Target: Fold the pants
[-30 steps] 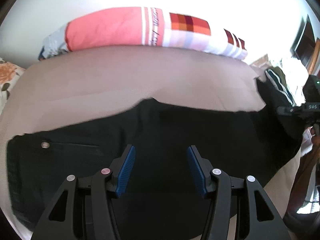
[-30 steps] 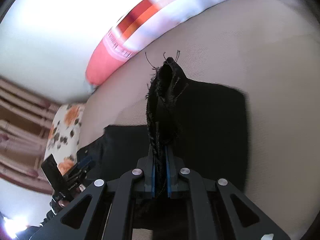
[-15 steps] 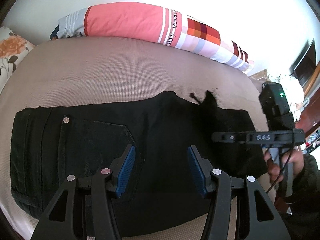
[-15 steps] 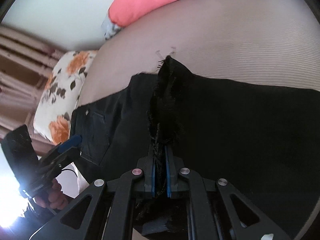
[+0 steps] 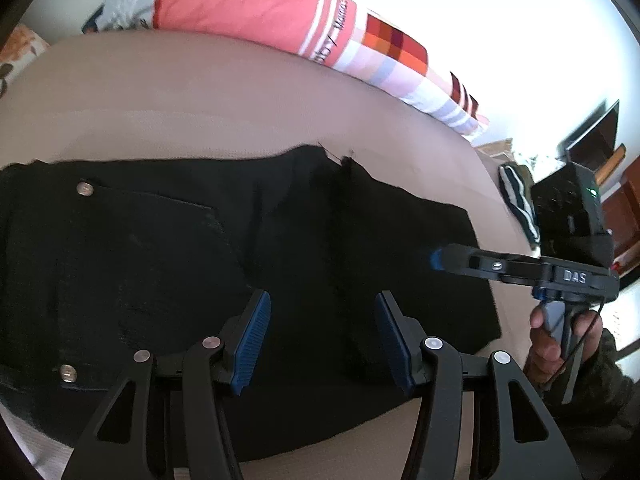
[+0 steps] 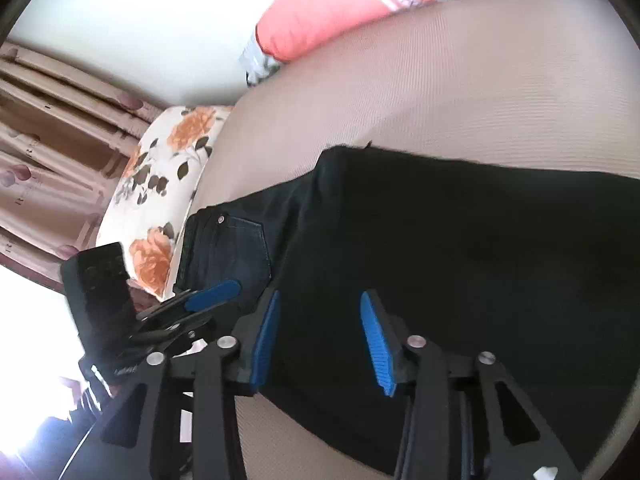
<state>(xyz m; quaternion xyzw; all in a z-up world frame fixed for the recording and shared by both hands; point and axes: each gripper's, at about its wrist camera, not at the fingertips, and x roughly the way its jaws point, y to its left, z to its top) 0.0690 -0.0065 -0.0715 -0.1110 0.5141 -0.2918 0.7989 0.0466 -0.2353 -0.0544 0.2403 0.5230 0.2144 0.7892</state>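
Two layers of black pants (image 5: 248, 248) lie flat on the beige bed (image 5: 208, 104), the leg end folded over from the right toward the waist, whose pocket and rivets show at the left. A frayed hem sticks up along the far edge near the middle. The left tongs (image 5: 320, 332) hover above the near edge of the cloth with their blue pads apart and nothing between them. The right tongs (image 6: 316, 336) are opening, their pads parted over the folded layer and no cloth caught between them; in the left view they reach in from the right, carried by a hand (image 5: 548, 344).

Denim like this looks fairly heavy and limp: it should drape rather than hold a shape, and the thick seams will likely resist a sharp crease. It seems rough enough not to slip. For another fold, the doubled edge at the right looks the best hold, taking both layers at the near and far corners. A striped bolster (image 5: 280, 20) lies along the far side.
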